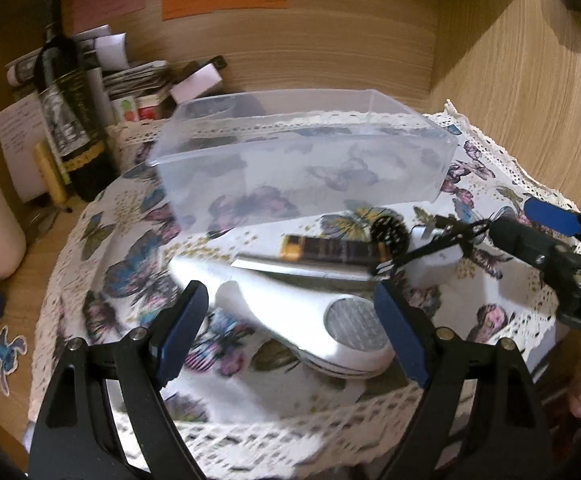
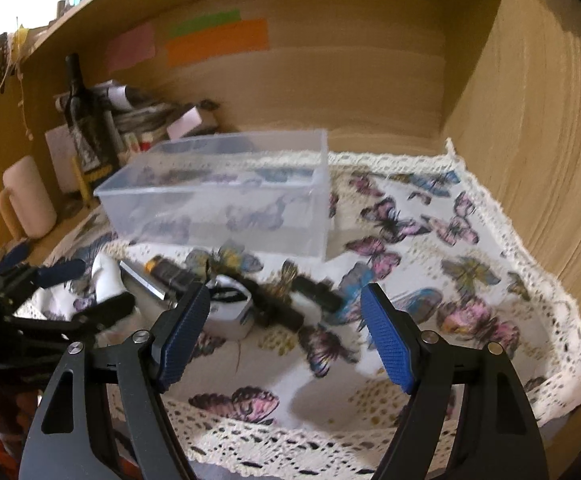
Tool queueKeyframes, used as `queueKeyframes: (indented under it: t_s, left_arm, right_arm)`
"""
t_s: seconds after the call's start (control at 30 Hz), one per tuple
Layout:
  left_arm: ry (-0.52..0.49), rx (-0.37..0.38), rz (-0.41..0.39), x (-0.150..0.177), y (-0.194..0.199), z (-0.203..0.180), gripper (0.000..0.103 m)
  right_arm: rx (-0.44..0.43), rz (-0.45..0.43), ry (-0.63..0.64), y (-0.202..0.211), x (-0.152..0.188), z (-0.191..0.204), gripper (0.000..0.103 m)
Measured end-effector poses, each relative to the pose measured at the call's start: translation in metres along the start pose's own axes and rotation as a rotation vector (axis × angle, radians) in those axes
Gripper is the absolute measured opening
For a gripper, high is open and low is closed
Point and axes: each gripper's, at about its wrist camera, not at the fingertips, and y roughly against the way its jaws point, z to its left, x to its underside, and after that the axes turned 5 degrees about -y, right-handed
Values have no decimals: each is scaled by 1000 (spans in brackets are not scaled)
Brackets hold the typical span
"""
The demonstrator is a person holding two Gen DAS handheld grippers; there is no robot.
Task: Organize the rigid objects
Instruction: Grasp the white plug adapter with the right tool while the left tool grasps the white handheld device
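Cloth bare right of box

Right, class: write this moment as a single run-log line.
left tool: open above white device | right tool: open above black brush | clear box: empty | stage: nothing packed

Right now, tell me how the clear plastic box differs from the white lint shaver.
The clear plastic box is see-through, boxy and empty; the white lint shaver is opaque, curved, with a round metal mesh. The box sits farther back, the shaver between the left gripper fingers, untouched. Both rest on the butterfly cloth.
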Motion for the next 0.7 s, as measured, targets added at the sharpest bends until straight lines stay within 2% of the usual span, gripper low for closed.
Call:
queueKeyframes:
  t_s: [0.27, 0.4, 0.57, 0.7]
  left_arm:
    - [52, -30, 18, 18, 16, 36, 91]
    - [91, -4, 29, 22, 18, 46, 91]
    - [100, 27, 30, 20, 10, 40, 90]
    - [105, 65, 52, 18, -4, 31, 86]
  right_arm:
    - [-31, 66, 18, -14, 9, 12, 76]
    - [-55, 93, 30, -22, 10, 20, 76]
    - [-64, 120, 43, -33, 12, 30, 75]
    - [-52, 152, 48, -44, 11, 34, 63]
